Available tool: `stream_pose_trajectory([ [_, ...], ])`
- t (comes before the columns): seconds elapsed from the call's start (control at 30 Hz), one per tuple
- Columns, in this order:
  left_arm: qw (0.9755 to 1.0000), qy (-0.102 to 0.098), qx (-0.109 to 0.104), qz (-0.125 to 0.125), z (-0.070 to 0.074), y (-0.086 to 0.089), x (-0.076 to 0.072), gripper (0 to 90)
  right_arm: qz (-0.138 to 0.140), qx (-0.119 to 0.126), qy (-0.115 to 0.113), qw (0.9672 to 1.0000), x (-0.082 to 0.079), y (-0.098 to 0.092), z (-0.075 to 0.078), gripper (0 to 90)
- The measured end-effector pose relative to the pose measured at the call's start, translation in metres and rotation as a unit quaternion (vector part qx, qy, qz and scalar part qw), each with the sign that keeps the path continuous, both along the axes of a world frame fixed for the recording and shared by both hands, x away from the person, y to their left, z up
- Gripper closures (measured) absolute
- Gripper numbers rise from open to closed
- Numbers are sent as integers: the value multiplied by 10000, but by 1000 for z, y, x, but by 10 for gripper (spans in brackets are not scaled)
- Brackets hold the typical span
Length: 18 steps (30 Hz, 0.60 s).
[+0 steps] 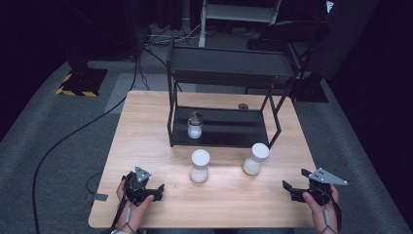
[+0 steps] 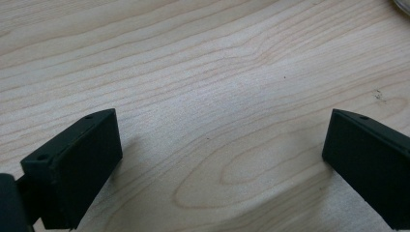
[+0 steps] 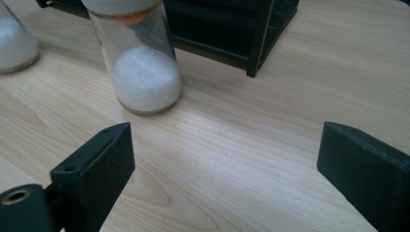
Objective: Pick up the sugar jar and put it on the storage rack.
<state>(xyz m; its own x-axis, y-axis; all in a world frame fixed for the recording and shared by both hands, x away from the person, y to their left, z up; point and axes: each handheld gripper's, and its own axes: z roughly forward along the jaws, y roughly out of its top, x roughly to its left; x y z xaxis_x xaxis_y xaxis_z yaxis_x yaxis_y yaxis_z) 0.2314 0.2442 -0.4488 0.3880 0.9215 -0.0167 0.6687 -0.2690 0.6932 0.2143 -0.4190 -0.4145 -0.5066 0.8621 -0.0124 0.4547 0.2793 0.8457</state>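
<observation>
Two white-capped glass jars stand on the wooden table in front of me, each about a third full of white grains. One jar sits near the middle of the table, the other jar to its right, just off the front right leg of the black shelf rack. Both are upright, clear-walled and narrower at the neck than at the base. In the right gripper view the nearer jar shows an orange band under its cap, the grains heaped in its lower part, and the second jar is at the left edge.

A third, smaller jar with a dark cap stands on the rack's lower shelf, at its left end.

I hold my left gripper low over the near left part of the table, jaws spread wide with bare wood between them. My right gripper is at the near right, jaws also spread and holding nothing, pointing toward the right-hand jar but well apart from it.
</observation>
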Motion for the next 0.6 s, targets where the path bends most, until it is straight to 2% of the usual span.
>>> stream_pose_trajectory([
  [0.2,10000,1,1,-3,0,0,0,5,68,164,-73,9998,0,1,7,63],
  [0.6,10000,0,0,0,0,0,0,5,251,256,-343,9988,0,9,19,62],
])
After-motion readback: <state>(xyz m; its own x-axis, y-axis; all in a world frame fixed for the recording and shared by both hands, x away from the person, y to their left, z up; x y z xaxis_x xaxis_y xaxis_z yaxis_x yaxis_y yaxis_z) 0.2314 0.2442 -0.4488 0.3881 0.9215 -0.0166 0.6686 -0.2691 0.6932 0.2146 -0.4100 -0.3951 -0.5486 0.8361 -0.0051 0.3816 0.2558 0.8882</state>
